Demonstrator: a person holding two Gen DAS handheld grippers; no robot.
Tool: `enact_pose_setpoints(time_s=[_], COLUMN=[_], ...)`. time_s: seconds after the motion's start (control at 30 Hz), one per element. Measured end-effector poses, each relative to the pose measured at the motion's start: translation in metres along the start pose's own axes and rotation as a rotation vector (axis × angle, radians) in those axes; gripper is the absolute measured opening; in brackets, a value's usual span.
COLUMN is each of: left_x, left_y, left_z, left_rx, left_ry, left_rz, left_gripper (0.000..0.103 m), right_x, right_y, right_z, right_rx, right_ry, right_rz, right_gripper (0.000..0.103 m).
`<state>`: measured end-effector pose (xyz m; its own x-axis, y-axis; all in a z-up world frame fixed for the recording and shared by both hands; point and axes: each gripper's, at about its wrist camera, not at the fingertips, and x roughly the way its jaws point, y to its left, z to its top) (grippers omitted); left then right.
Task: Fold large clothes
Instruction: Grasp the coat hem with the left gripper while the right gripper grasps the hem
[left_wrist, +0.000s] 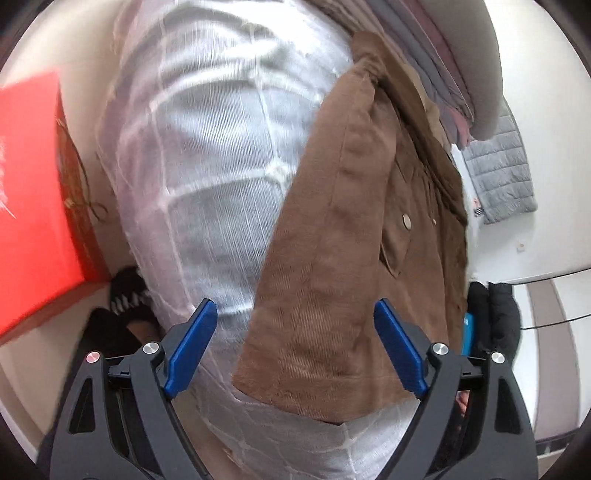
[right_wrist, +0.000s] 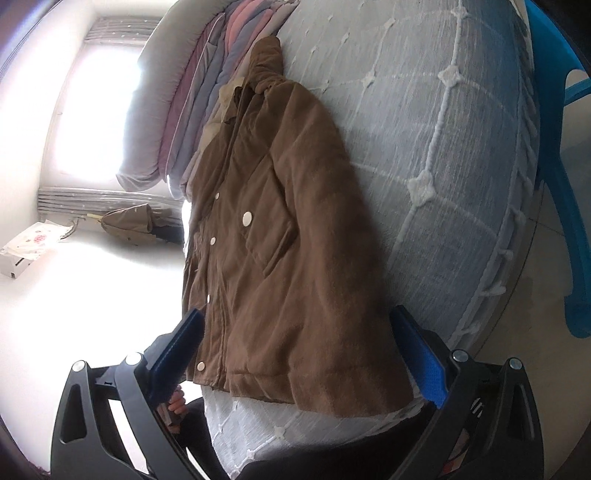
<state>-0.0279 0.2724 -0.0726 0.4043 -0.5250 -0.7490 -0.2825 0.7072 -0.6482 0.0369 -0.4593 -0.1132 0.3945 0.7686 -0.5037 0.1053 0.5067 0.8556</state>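
Blue fingers (left_wrist: 201, 343) of the left gripper (left_wrist: 295, 347) were seen spread wide at the bottom of the left wrist view, holding nothing; the brown jacket (left_wrist: 354, 236) lay right of centre on the white-quilted bed (left_wrist: 207, 155), a red box (left_wrist: 33, 199) at far left.

Through the right wrist view, the right gripper (right_wrist: 299, 365) was likewise spread wide and unloaded around the jacket's hem at lower centre, folded bedding (right_wrist: 207, 99) stacked at upper left.

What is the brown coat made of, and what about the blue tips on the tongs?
The brown coat looks like soft, matte corduroy: fine ribs show near the hem, and it seems puffy, so probably padded. Its snaps look like shiny pale metal or plastic. The blue fingertips on the tongs look like hard plastic with a faint dotted texture.
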Motion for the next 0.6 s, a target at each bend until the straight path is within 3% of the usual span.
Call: enact_pose_setpoints(time_s=[0.27, 0.3, 0.33, 0.37, 0.4, 0.47, 0.5, 0.6], left_x=[0.000, 0.000, 0.000, 0.001, 0.002, 0.002, 0.001, -0.002], left_y=[-0.006, -0.009, -0.010, -0.012, -0.011, -0.007, -0.007, -0.017], left_z=[-0.007, -0.008, -0.009, -0.010, -0.010, -0.010, -0.010, -0.011], left_rx=[-0.003, 0.013, 0.025, 0.043, 0.049, 0.044, 0.040, 0.089], left_ry=[0.024, 0.023, 0.025, 0.032, 0.033, 0.028, 0.023, 0.006], left_rz=[-0.114, -0.104, -0.090, -0.048, -0.016, -0.029, -0.040, -0.013], left_gripper=[0.083, 0.081, 0.069, 0.054, 0.048, 0.031, 0.028, 0.020], right_x=[-0.004, -0.006, -0.006, -0.005, -0.004, -0.005, -0.006, -0.009], right_y=[-0.003, -0.001, 0.000, 0.000, -0.001, -0.004, -0.005, -0.003], right_z=[-0.003, -0.004, -0.005, -0.006, -0.006, -0.009, -0.009, -0.013], right_rx=[0.002, -0.017, -0.025, -0.030, -0.029, -0.025, -0.028, -0.038], right_ry=[0.003, -0.008, -0.009, -0.008, -0.002, -0.003, -0.006, -0.030], right_rz=[0.050, 0.049, 0.042, 0.019, 0.003, -0.013, -0.014, 0.005], right_gripper=[0.095, 0.094, 0.090, 0.074, 0.051, 0.028, 0.022, 0.019])
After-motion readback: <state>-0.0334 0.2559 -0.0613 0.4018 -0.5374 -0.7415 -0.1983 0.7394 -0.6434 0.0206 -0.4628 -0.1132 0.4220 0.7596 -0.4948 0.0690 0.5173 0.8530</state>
